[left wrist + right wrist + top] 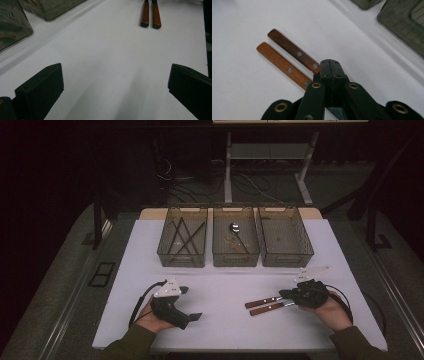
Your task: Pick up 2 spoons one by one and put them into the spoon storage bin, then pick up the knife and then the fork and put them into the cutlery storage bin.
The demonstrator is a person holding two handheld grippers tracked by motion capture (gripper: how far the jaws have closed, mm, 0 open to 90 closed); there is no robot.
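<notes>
handles (287, 58): reddish wood, metal rivets | bins (236, 242): smoky clear plastic | table (225, 320): matt white

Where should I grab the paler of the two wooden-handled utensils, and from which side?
Probably the wooden handle, near its free end, coming straight down from above. It lies flat on the table, and the darker-handled utensil lies close alongside, so the jaws would have to straddle it across its width, one slipping into the narrow gap. The right gripper, jaws shut, covers the metal end.
</notes>
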